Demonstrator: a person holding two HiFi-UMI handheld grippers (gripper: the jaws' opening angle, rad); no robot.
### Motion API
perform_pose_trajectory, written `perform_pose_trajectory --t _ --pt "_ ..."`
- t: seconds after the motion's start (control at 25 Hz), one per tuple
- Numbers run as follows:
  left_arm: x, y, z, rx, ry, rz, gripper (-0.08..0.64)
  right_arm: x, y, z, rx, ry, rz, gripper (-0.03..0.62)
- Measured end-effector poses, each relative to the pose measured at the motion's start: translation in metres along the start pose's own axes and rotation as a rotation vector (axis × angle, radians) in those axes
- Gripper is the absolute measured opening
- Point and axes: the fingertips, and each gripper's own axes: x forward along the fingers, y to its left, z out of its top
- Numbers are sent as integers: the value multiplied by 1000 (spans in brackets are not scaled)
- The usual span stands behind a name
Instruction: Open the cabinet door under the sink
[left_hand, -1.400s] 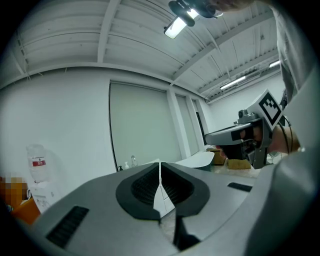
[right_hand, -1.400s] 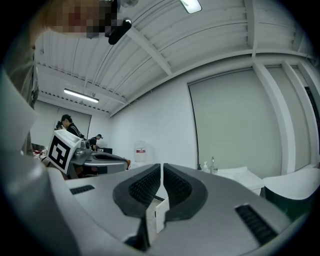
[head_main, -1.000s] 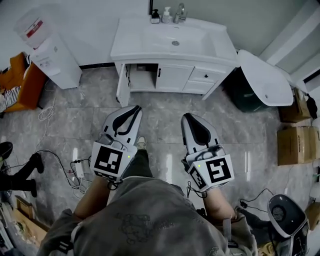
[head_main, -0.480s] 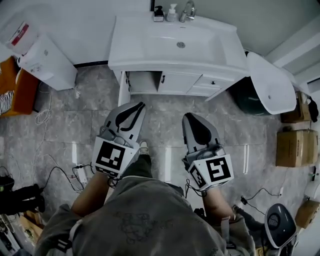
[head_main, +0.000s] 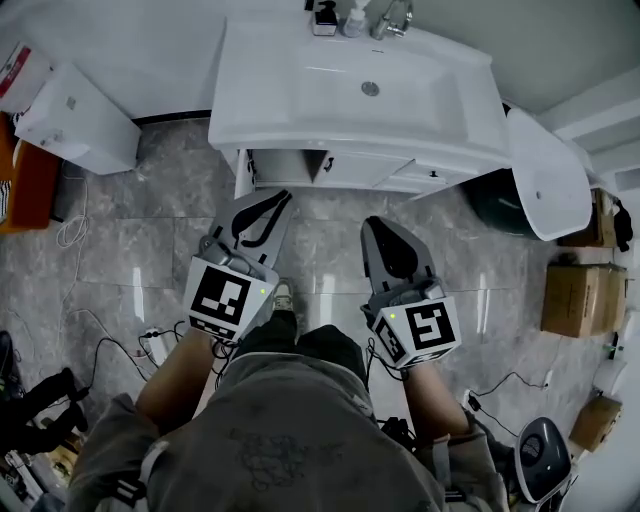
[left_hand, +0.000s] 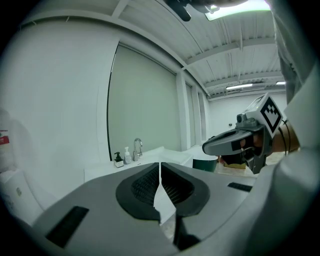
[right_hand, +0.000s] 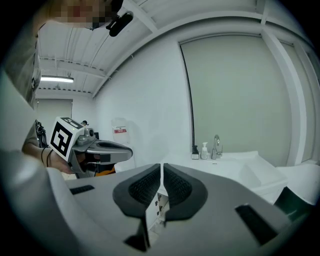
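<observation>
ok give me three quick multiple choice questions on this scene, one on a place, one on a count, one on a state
1. Where do the bottles stand?
A on the floor
B beside the tap at the back of the sink
C on the bin lid

2. How many bottles stand there?
A one
B two
C four

3. How are the left gripper's jaws?
A wide apart
B clamped on a handle
C together, empty

Answers: 1 B, they stand right next to the tap. 2 B, one dark and one white. 3 C, the left gripper view shows only a slit between them.
</observation>
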Motion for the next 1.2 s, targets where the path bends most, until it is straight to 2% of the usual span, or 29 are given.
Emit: perform_pose_trajectory --t 0.12,0.28,0.48,0.6,0.72,0.92,1.2 --pt "17 14 -15 -32 -11 30 26 19 -8 -7 3 -2 19 35" --pt "37 35 -41 -47 22 71 26 47 -22 -20 21 -19 37 37" --pt "69 48 -67 -66 51 109 26 85 -50 -49 54 16 49 38" --pt "91 48 -83 -70 57 115 26 106 -65 -73 75 42 57 43" --pt "113 49 -102 -74 61 117 26 129 -79 -99 96 75 65 118" --pt "142 55 -145 -138 92 123 26 168 -100 -146 101 151 67 129" --pt "174 63 -196 -148 127 143 26 210 -121 -214 106 234 30 132"
